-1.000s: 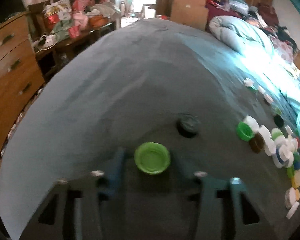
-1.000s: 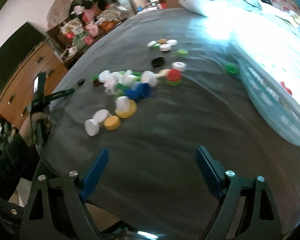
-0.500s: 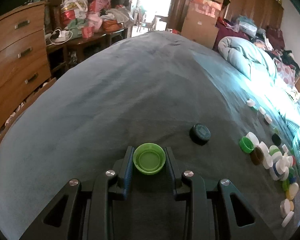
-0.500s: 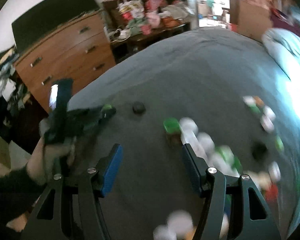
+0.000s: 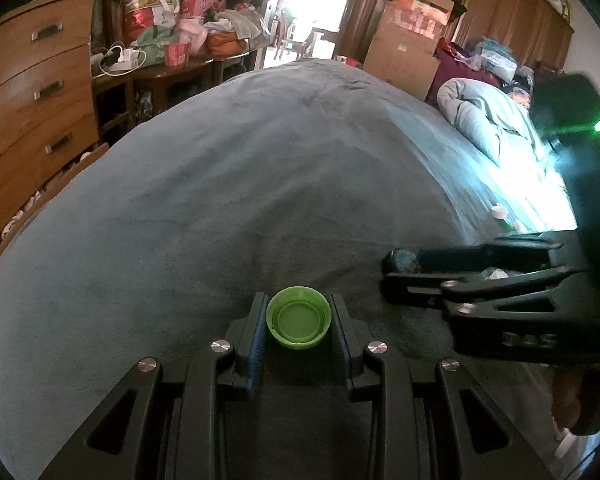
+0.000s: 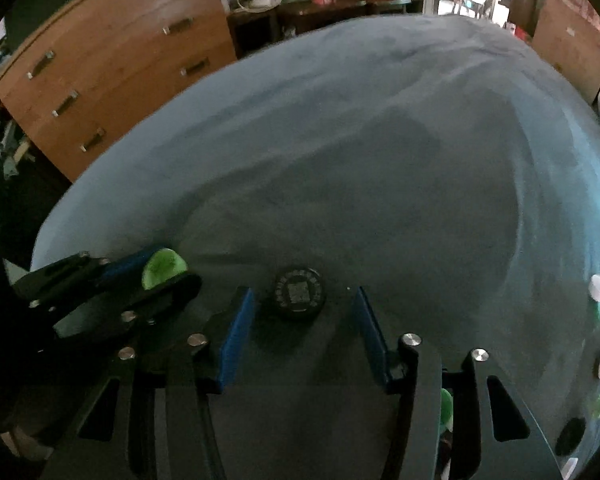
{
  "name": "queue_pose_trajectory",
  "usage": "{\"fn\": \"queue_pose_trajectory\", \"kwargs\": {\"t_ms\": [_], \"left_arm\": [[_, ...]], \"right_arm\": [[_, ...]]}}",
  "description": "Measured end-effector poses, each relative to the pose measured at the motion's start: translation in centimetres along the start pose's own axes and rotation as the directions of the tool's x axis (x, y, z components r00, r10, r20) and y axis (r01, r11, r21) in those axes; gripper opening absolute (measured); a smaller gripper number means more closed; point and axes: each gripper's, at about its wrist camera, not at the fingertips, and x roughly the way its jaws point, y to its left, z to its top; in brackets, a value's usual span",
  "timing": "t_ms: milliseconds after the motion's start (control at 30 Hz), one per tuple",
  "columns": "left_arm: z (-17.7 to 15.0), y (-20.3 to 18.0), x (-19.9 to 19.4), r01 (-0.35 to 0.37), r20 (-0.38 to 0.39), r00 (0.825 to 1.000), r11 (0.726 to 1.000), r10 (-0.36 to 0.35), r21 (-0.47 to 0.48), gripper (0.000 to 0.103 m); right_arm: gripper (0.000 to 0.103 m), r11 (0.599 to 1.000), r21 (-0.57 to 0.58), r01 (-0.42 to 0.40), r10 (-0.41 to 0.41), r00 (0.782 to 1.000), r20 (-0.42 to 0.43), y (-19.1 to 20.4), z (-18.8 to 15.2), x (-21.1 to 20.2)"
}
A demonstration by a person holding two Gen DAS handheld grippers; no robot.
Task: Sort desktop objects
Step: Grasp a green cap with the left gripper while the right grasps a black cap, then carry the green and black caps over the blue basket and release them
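On the bed [image 5: 260,184], left tongs [image 5: 299,322] clamp a green cap [image 5: 299,317]; at its two o'clock, right tongs [image 6: 302,304] have just been closing around, not touching, a black cap [image 6: 299,293].

L gripper [image 5: 299,330] angling down, pads pinching green cap [image 5: 299,323] | R gripper [image 6: 304,312] pointing steeply down, jaws just been closing, straddling black cap [image 6: 299,293], pads not touching yet

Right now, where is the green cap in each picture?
Left wrist: green cap at bottom middle, clamped by the left gripper.
Right wrist: green cap at left, in that gripper's tips.
Shared landmark: the black cap beside it.
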Motion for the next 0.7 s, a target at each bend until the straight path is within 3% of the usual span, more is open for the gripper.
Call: {"fn": "queue_pose_trajectory", "kwargs": {"t_ms": [33,67,200,433,700], "left_arm": [[0.1,0.1,0.0,0.000,-0.002,1.000,1.000,0.000,0.000,0.031],[0.1,0.0,0.0,-0.001,-0.003,1.000,1.000,0.001,0.001,0.031],[0.1,-0.1,0.0,-0.007,-0.002,1.000,1.000,0.007,0.005,0.031],[0.1,-0.5,-0.1,-0.021,-0.003,1.000,0.999,0.022,0.028,0.031],[0.6,-6.2,-3.6,-0.032,0.018,0.999,0.985,0.030,0.170,0.031]], "right_arm": [[0.037,1.000,0.006,-0.003,0.003,1.000,0.005,-0.3,-0.1,-0.1],[0.026,1.000,0.015,-0.008,0.008,1.000,0.010,-0.4,-0.1,-0.3],[0.025,0.999,0.032,-0.025,0.023,0.997,0.067,-0.3,-1.3,-3.0],[0.025,0.995,0.093,-0.039,0.019,0.979,0.203,-1.3,-7.6,-11.5],[0.025,0.979,0.201,0.042,-0.102,0.949,0.298,-5.4,-13.6,-19.5]]}}
